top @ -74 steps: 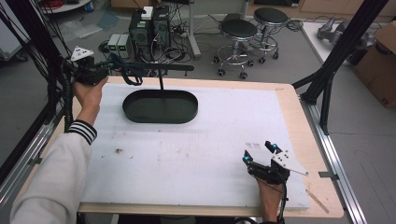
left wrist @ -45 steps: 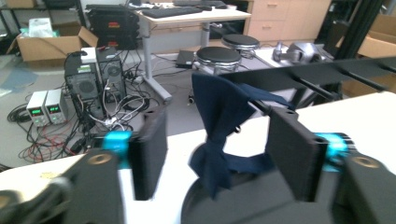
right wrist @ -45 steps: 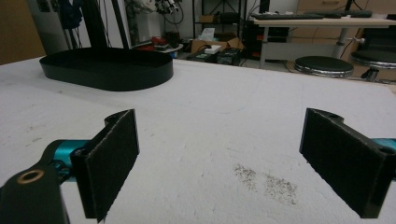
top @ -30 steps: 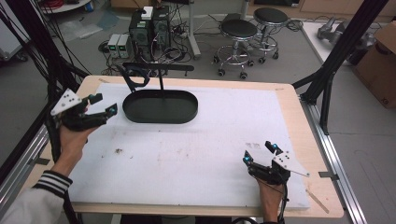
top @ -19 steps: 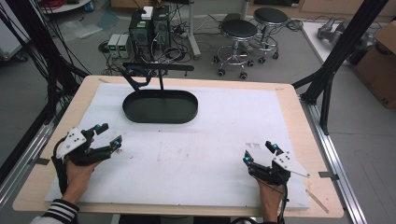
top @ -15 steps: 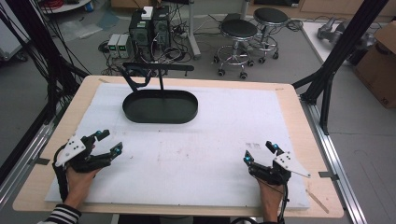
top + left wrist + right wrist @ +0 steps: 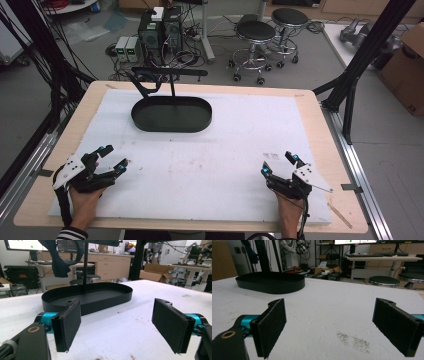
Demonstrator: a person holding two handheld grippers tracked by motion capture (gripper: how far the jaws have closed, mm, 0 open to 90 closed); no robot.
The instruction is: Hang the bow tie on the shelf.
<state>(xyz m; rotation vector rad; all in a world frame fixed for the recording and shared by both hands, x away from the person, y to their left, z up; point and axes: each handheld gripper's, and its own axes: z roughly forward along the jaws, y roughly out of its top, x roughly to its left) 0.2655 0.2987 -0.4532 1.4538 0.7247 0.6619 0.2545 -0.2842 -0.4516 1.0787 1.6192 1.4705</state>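
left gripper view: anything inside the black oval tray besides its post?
No: the black oval tray holds nothing loose, just the thin black post rising from its floor.

Dark cloth [image 7: 60, 257] on the stand, top cut off by the frame edge

We list a black oval tray [image 7: 171, 115] with a black stand [image 7: 172, 82], from which dark navy cloth [image 7: 60, 261] hangs, on a white mat [image 7: 225, 150] flecked with brown and grey specks over a pale wood table [image 7: 85, 107]. Both grippers, left [image 7: 113, 161] and right [image 7: 278, 165], are black with teal joints, black pads [image 7: 71, 323] and grey plates; we note a black-and-white striped sleeve [image 7: 70, 233].
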